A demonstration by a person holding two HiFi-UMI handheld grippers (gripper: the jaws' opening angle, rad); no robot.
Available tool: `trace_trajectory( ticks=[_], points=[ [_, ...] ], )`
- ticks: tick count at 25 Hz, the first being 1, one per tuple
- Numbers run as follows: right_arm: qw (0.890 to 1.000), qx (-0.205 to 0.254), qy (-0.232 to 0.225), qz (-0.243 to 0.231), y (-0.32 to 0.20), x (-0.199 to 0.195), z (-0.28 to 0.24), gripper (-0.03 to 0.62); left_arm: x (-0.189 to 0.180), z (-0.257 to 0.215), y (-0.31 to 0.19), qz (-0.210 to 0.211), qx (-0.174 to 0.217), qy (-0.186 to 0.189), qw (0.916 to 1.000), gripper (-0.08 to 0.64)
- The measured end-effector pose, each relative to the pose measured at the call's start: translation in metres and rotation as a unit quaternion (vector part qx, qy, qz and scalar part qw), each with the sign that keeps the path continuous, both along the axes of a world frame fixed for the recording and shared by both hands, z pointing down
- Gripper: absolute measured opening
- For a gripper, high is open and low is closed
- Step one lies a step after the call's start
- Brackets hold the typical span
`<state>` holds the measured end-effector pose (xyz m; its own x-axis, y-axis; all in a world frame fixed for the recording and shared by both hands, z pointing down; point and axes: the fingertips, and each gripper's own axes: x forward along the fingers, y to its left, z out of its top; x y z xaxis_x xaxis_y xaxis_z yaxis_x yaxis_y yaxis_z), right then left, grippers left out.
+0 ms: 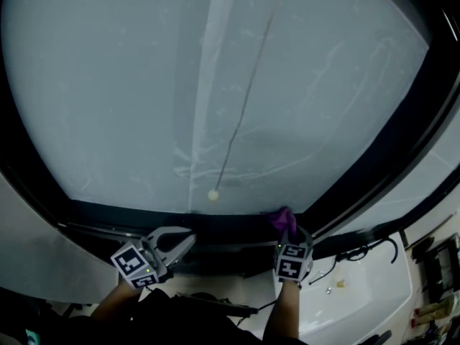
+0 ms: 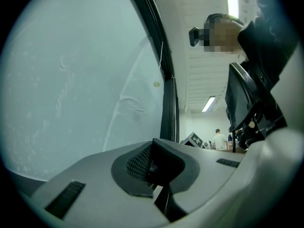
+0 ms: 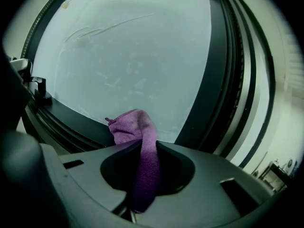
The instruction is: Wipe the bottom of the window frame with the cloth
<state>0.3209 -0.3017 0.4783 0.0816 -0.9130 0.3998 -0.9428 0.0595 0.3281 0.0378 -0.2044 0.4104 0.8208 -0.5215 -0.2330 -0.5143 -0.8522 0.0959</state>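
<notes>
R gripper: jaws clamped on purple cloth.
Cloth: at bottom frame, near right corner; contact unclear.
L gripper: jaws together, empty.
Progress: prob. at one end; frame to the left not visibly wiped.

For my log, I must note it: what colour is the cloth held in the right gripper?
Purple. The cloth shows best in the right gripper view.

left tool closed and empty, right tool clamping cloth
</notes>
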Motion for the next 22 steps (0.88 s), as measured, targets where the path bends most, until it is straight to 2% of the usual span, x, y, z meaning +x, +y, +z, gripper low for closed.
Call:
trace_trajectory(
  ticks=[3, 8, 16, 22],
  points=[
    [1.0, 0.001, 0.002, 0.005, -0.001, 0.005, 0.0, 0.067, 0.0, 0.0, 0.0, 0.001, 0.003, -0.006, 1.0, -0.008],
    [0.999, 0.002, 0.001, 0.045, -0.005, 0.036, 0.001, 0.067, 0.0, 0.0, 0.001, 0.0, 0.003, -0.003, 1.0, -0.008],
    [0.998, 0.012, -0.006, 0.054, -0.006, 0.049, 0.001, 0.067, 0.0, 0.0, -0.001, -0.014, -0.003, -0.005, 0.9999, -0.008],
    [0.997, 0.022, -0.016, 0.072, -0.004, 0.062, 0.002, 0.067, 0.002, 0.002, -0.001, -0.035, 0.001, -0.029, 0.999, -0.008]
  ],
)
